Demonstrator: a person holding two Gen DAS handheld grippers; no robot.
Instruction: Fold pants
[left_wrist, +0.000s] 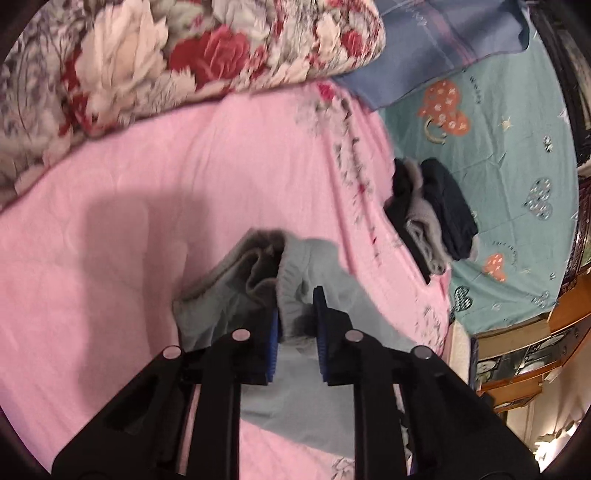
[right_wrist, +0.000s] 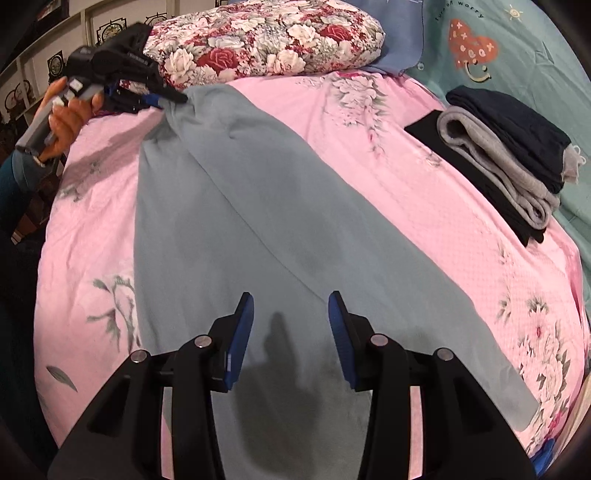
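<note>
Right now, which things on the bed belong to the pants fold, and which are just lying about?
In the job:
- grey-blue pants, spread on the pink bedspread
- left gripper, shut on the pants' waistband
- right gripper, open above the legs

Lying about:
- stack of folded clothes
- floral quilt
- blue pillow
- teal sheet

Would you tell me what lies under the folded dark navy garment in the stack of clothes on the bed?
Under the dark navy garment is a folded grey garment, and beneath that a black garment on the pink bedspread. Anything deeper in the stack is covered.
</note>
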